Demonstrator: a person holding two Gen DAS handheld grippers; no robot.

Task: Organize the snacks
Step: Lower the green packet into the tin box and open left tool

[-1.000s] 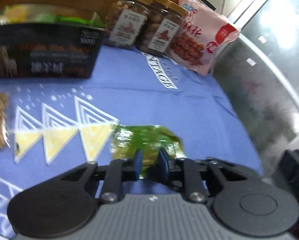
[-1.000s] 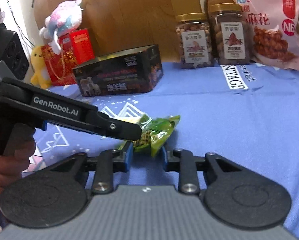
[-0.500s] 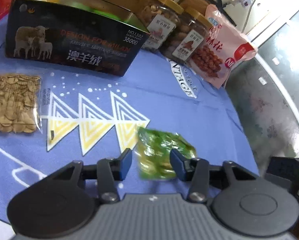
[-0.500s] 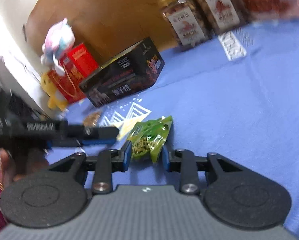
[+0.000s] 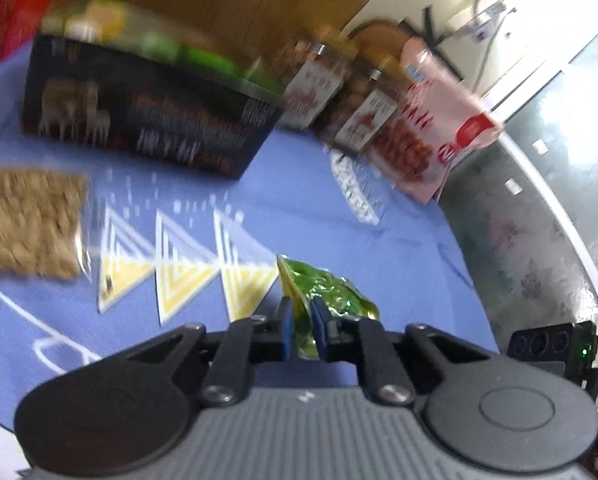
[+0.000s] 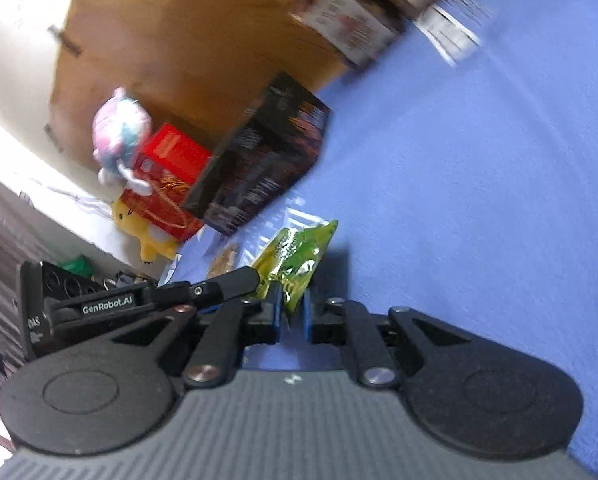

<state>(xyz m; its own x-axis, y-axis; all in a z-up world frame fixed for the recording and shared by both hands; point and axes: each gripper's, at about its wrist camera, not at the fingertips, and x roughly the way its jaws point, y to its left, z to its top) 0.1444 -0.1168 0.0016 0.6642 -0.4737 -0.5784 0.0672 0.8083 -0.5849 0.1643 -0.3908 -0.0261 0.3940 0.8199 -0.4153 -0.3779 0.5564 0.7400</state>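
A crumpled green snack packet (image 5: 331,292) is pinched from two sides just over the blue cloth (image 5: 319,216). My left gripper (image 5: 301,308) has its jaws closing tight, blue pads pressing the packet's near edge. In the right wrist view the same green packet (image 6: 299,248) sits between the pads of my right gripper (image 6: 291,300), whose jaws are also closing onto it. The left gripper's finger (image 6: 227,284) reaches the packet from the left. The right gripper's body (image 5: 555,346) shows at the lower right of the left wrist view.
A black open box (image 5: 147,120) with bright packets inside stands at the back. Two nut jars (image 5: 323,84) and a pink snack bag (image 5: 431,128) stand to its right. A cracker packet (image 5: 27,224) lies left. Red box (image 6: 167,176), plush toys (image 6: 119,136), glass tabletop (image 5: 539,208).
The left gripper opened around the packet, then shut on it again. The right gripper closed onto the packet and rolled, so its view now tilts. Both hands shifted a little.
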